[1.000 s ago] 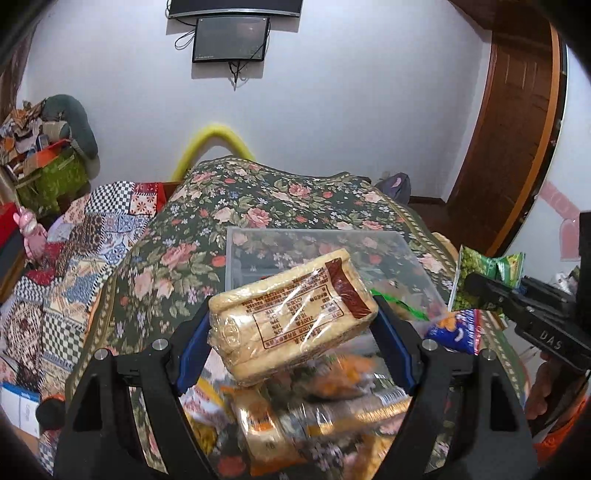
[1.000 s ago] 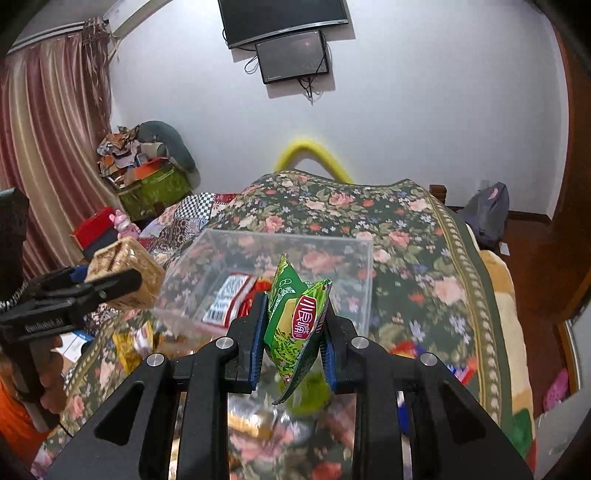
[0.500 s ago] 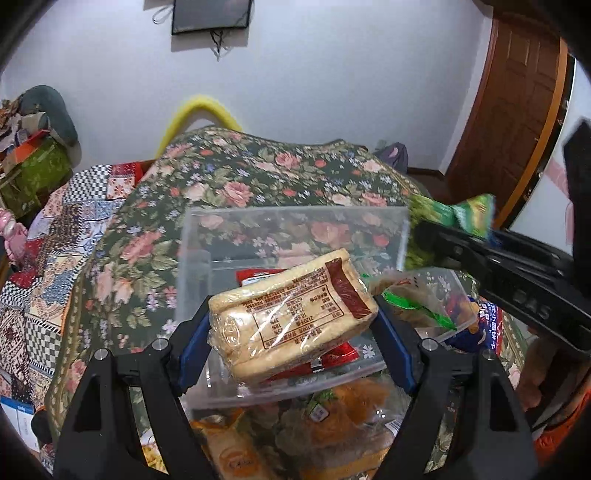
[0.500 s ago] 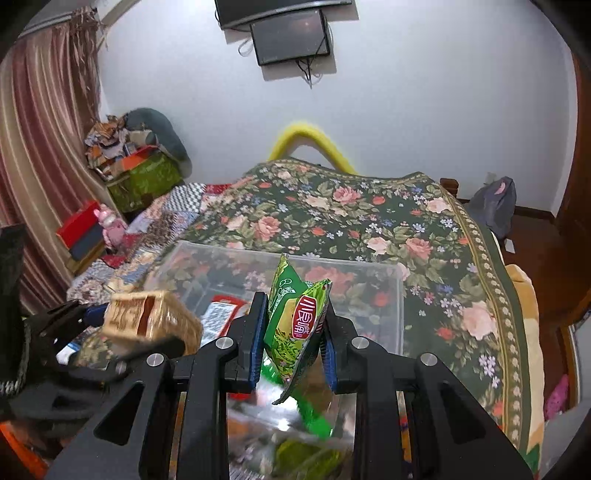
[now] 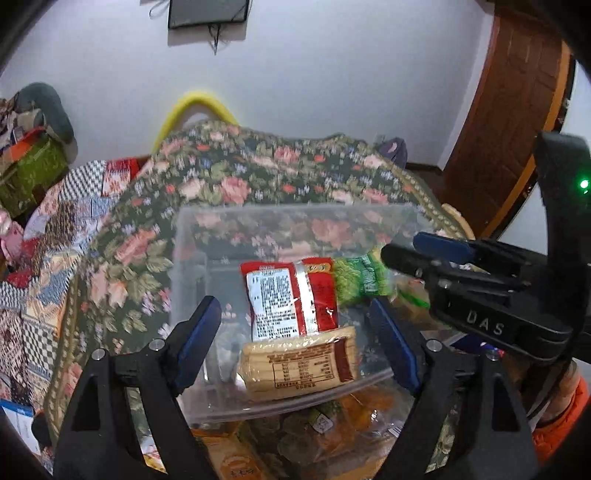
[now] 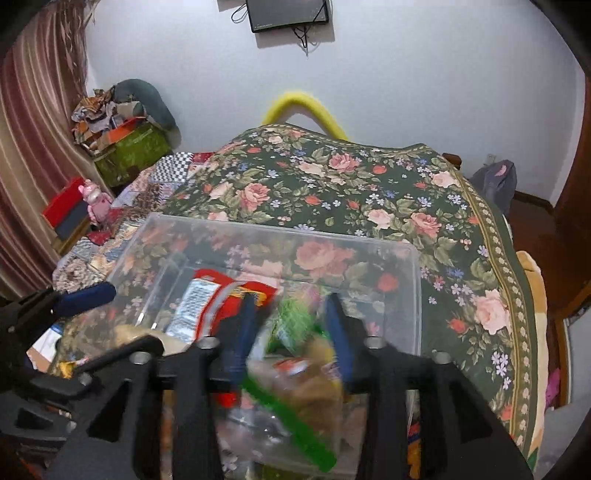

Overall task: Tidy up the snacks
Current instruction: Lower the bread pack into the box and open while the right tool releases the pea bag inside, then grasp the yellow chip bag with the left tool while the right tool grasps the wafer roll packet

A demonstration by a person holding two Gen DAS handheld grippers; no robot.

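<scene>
The right tool (image 6: 291,332) is smeared by motion, so the green packet (image 6: 295,325) between its fingers is a blur and whether they still touch it cannot be told. The loose snacks (image 5: 332,424) under the clear box (image 5: 295,218) are hidden behind the left tool (image 5: 295,339), their labels unreadable. The wall screen (image 6: 288,13) is cut off at the top
</scene>
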